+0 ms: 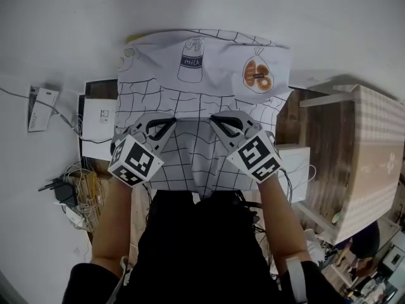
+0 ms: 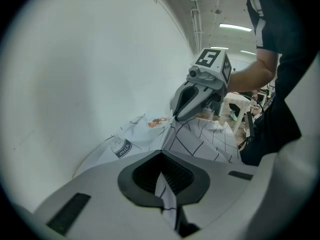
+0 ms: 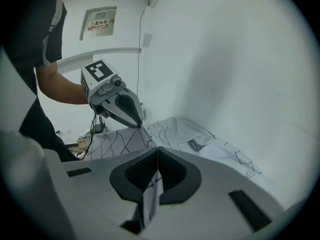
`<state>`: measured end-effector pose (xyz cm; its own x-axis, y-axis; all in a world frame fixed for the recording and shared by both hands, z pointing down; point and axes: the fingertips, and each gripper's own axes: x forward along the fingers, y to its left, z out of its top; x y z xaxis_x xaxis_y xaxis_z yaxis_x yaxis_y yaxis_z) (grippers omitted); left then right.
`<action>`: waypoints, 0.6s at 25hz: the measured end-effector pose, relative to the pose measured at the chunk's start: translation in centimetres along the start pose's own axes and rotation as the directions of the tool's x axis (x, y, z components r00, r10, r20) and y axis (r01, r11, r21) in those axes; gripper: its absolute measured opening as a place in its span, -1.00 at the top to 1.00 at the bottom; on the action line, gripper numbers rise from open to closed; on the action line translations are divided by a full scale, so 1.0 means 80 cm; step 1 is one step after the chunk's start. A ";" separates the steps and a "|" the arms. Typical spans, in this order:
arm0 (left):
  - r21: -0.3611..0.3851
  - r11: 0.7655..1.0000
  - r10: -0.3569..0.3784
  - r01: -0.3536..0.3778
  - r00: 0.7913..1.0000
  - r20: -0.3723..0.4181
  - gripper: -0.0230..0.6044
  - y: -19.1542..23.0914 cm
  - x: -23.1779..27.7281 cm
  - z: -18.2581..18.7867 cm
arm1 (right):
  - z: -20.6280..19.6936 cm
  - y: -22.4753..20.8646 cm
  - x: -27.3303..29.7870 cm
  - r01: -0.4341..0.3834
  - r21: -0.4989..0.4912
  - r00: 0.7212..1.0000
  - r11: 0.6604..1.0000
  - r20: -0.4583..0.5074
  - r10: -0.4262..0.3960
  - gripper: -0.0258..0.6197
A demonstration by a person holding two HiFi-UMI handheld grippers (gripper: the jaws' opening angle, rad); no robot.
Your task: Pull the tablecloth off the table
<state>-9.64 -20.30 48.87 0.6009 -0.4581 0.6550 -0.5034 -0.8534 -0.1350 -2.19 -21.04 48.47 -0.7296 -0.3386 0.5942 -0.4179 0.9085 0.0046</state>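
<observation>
White checked tablecloth (image 1: 209,56) is stretching out ahead of the left gripper (image 1: 169,121) and right gripper (image 1: 216,118), both clamping its edge tight.

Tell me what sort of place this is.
Probably an indoor workroom or lab rather than a home: loose cables lie in a tangle, a panel box hangs on the bare white wall, and strip lights run overhead.
</observation>
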 end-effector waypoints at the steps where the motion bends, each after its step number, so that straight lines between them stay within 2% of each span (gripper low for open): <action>1: 0.004 1.000 0.008 -0.008 1.000 0.006 0.89 0.001 -0.006 0.006 | 0.007 0.001 -0.006 0.004 -0.005 1.000 1.000 0.008 -0.004 0.86; 8: 0.013 0.998 0.056 -0.057 0.998 0.039 0.89 0.024 -0.039 0.045 | 0.060 -0.007 -0.031 0.003 -0.030 0.998 1.000 0.060 -0.002 0.86; 15: 0.047 0.991 0.118 -0.122 0.990 0.080 0.88 0.055 -0.071 0.081 | 0.117 -0.016 -0.050 0.037 -0.113 0.994 0.993 0.110 -0.025 0.86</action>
<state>-11.24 -23.10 39.75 0.5845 -0.5743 0.5732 -0.5435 -0.8016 -0.2489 -3.79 -23.16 38.57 -0.7744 -0.3858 0.5014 -0.3808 0.9172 0.1174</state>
